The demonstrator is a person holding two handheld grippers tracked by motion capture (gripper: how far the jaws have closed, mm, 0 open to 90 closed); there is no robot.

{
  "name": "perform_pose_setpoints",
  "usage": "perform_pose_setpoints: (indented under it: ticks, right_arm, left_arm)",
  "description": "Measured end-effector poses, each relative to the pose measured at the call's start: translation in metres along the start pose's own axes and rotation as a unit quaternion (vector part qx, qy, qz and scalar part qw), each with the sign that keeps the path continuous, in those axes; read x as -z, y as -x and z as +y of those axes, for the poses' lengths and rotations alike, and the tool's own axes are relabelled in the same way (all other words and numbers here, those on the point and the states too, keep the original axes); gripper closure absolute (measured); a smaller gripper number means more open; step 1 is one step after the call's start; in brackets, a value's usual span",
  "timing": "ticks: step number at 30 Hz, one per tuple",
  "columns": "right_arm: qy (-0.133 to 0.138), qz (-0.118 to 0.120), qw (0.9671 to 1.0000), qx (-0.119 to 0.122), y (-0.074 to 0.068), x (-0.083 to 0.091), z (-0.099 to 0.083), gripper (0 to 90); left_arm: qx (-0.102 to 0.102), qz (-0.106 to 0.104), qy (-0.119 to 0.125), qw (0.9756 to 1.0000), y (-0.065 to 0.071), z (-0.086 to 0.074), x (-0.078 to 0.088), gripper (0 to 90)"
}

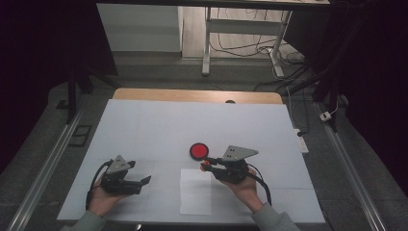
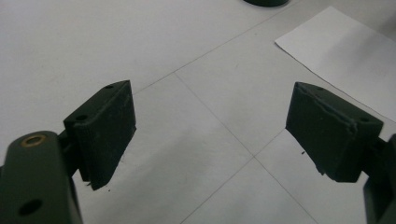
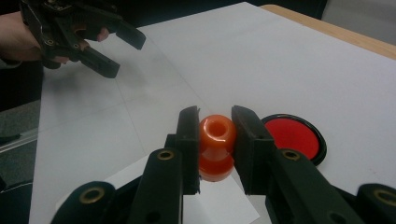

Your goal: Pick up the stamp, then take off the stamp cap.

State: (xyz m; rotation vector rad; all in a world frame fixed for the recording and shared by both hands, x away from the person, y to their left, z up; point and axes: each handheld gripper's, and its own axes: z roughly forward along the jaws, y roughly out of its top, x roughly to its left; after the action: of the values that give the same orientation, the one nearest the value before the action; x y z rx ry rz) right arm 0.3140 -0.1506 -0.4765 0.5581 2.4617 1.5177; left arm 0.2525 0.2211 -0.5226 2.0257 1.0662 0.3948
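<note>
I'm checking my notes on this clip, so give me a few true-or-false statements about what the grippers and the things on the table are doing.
1. The right gripper is shut on an orange stamp. True.
2. The left gripper holds the sheet of paper. False: its jaws are open and empty.
3. The red ink pad lies beyond the paper in the high view. True.
4. The stamp rests in the ink pad. False: it is beside it, held near the paper's corner.

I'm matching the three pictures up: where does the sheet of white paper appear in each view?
High view: white paper lies low centre, between the hands.
Left gripper view: its corner sits at upper right.
Right gripper view: it lies at the bottom, under the tongs.
Shared landmark: the red disc beside it.
</note>
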Motion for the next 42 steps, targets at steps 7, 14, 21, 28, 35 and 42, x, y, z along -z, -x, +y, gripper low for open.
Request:
perform_pose_setpoints:
  ticks: [7,14,21,28,35,42]
  right_arm:
    - [0.002,-0.001,1.0,0.002,0.0,0.001,0.001,71.8]
    - [0.004,0.0,1.0,0.0,0.0,0.001,0.001,71.8]
    - [0.003,0.0,1.0,0.0,0.0,0.001,0.001,71.8]
    - [0.005,0.001,1.0,-0.002,0.0,0.001,0.001,71.8]
    - [0.008,0.001,1.0,-0.004,0.0,0.002,0.002,71.8]
    - [0.012,0.0,0.9999,-0.003,0.0,0.002,0.002,71.9]
  left_arm:
    - [-0.002,0.001,0.003,1.0,0.001,0.001,0.0,16.1]
    - [-0.012,-0.001,0.008,0.9999,0.004,0.006,0.0,16.1]
    - [-0.035,-0.008,0.009,0.9993,0.014,0.017,-0.003,16.5]
    - [-0.047,-0.021,0.013,0.9986,0.02,0.026,-0.007,17.1]
    - [-0.066,-0.035,0.014,0.9971,0.029,0.04,-0.015,17.2]
    - [-0.085,-0.045,0.011,0.9953,0.039,0.05,-0.021,17.4]
